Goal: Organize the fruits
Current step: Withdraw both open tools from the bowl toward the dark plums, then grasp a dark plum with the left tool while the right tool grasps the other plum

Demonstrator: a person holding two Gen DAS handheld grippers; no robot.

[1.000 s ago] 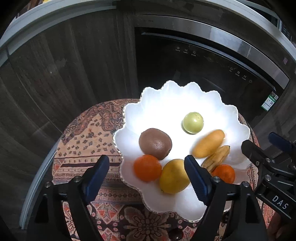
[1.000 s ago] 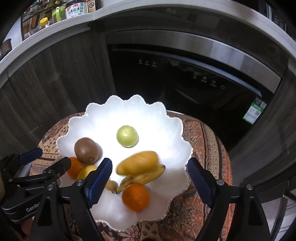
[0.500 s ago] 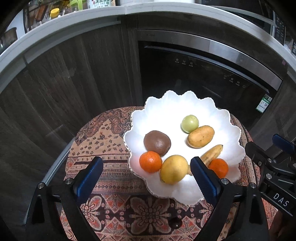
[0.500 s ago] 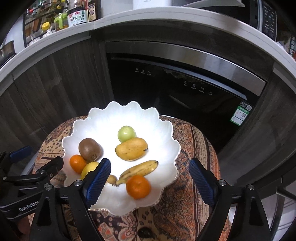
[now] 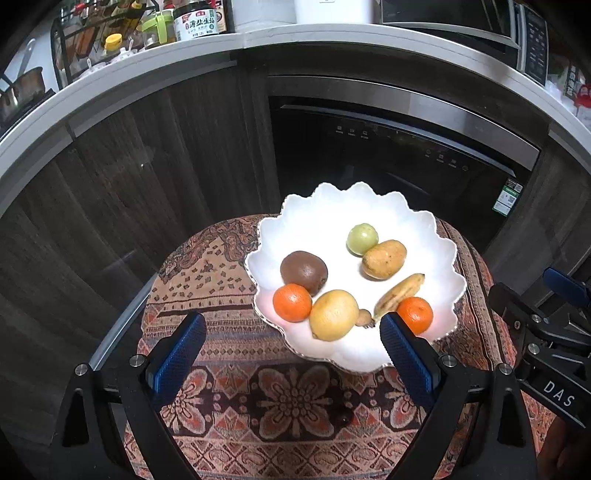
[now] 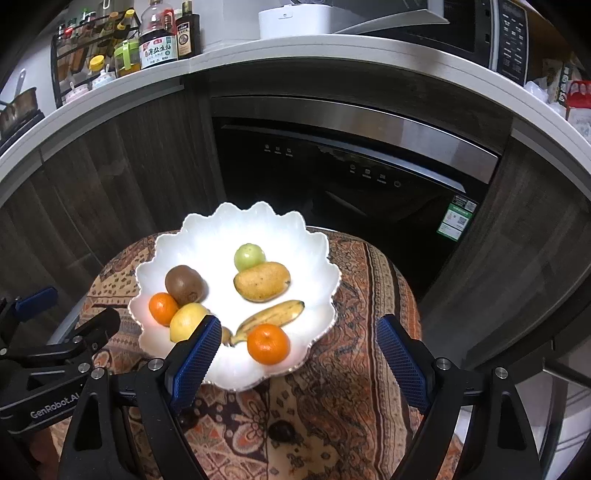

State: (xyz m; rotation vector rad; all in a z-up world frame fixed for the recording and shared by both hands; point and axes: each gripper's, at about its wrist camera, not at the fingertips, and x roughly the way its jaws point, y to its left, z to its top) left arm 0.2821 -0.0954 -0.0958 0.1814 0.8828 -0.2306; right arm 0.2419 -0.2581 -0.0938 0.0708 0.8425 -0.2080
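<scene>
Hovering nearest the lens, the left gripper (image 5: 291,349) holds its blue-padded black jaws spread wide with nothing between them, above the patterned red-brown woven cloth (image 5: 236,402) that covers the round table. The right gripper (image 6: 297,350) is likewise spread apart and empty — its left pad overlaps the near rim of the dish in the right wrist view.

On the cloth sits the white scalloped ceramic dish (image 5: 321,218), carrying all the fruit. Nearest the front edge lies a round orange mandarin (image 6: 268,343), with the small spotted yellow banana (image 6: 273,315) just behind it and touching it. To the left, a yellow lemon (image 5: 333,314) rests against a second orange mandarin (image 5: 292,302); a small brown nut-like piece (image 5: 364,317), too small to identify, sits between the lemon and the banana's tip. Behind this pair, the fuzzy brown kiwi (image 5: 303,272) touches the second mandarin. Further back on the right half of the dish, a speckled yellow mango (image 6: 262,280) lies on its side, and a small pale green round fruit (image 6: 249,257) sits just behind, touching it.

Beyond the table stands a black built-in appliance with a steel top band (image 6: 354,173) — flanked by dark wood cabinet fronts (image 5: 122,177). Above runs a pale countertop (image 6: 332,48) bearing sauce bottles (image 6: 159,40) and a microwave (image 6: 495,29).
</scene>
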